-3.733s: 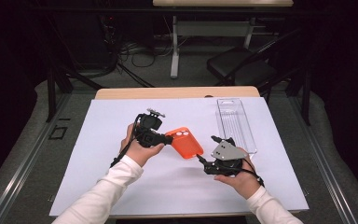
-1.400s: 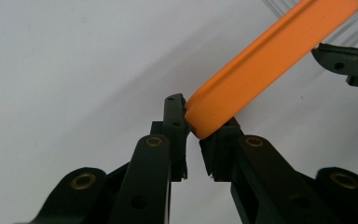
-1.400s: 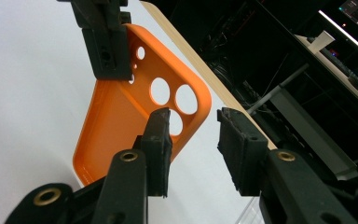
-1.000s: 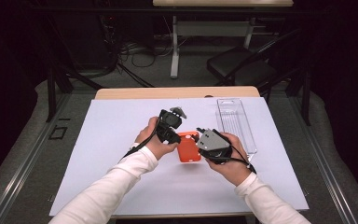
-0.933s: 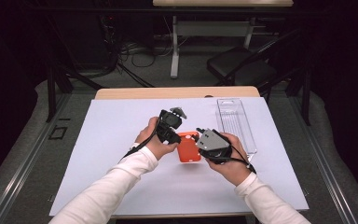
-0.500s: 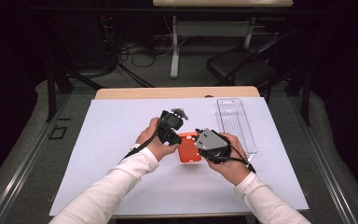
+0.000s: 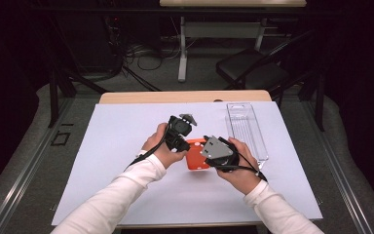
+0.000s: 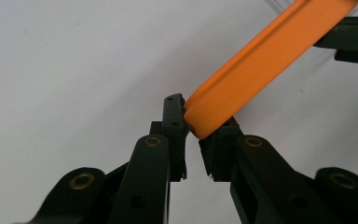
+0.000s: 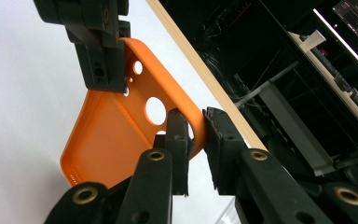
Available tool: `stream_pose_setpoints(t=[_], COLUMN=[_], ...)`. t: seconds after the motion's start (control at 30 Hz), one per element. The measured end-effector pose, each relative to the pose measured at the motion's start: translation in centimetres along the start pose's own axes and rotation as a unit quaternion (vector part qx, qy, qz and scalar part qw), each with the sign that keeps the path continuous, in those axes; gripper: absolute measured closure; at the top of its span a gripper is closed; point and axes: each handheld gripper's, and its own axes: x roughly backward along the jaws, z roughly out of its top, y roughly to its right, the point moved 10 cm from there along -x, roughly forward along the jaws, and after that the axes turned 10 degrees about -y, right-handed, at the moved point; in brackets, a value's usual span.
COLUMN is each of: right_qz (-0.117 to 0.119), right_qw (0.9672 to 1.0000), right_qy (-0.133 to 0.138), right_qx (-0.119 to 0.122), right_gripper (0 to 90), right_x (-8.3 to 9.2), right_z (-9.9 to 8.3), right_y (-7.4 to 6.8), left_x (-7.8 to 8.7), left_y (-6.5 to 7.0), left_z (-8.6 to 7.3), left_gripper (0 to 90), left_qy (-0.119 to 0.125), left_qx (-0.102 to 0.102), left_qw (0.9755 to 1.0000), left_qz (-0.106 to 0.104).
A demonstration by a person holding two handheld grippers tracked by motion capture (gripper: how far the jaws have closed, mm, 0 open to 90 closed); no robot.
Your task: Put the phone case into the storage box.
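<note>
Orange phone case point(image 7: 196, 157) is held up off the white sheet point(image 7: 126, 146) between both grippers, roughly mid-table, just left of the clear plastic tray point(image 7: 246, 129).

Left gripper point(image 7: 184, 141) is pinching one edge of the case. In left gripper view the case's point(image 8: 261, 60) rounded corner sits wedged between the two black pads, jaws point(image 8: 193, 140) nearly together. Case runs up and away to the upper right, where the other gripper's point(image 8: 349, 42) black parts show at its far end.

Right gripper point(image 7: 209, 152) has just been closing its jaws, and in right gripper view they're now clamped on the case's point(image 9: 116, 135) rim next to the round camera cutouts, the thin wall between the pads point(image 9: 179, 135). Left gripper point(image 9: 98, 46) shows there at top left, biting the opposite edge. Inside of the case faces that camera, tilted on edge.

Vs approx. 3.7 s ago: back then the case lay flat on the sheet w/ the left gripper at its left side and the right gripper down by the near right, apart from it. Now both hands have come together at centre and the case is lifted and turned on edge. Vs 1 s ago: hands and case sit in about the same spot; only the right jaws have tightened. Tray hasn't shifted.
</note>
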Motion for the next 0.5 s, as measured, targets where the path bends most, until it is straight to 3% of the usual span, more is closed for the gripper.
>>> stream_pose_setpoints(t=[0.5], right_qz=[0.001], right_qw=[1.0], right_qy=[0.004], right_qx=[-0.002], right_gripper=[80.7], right_x=[0.02], right_z=[-0.05], right_y=[0.34], left_x=[0.12], left_y=[0.06], left_z=[0.16], left_gripper=[79.4], left_qy=[0.006], left_qx=[-0.004], left_qw=[0.9999], left_qz=[-0.009])
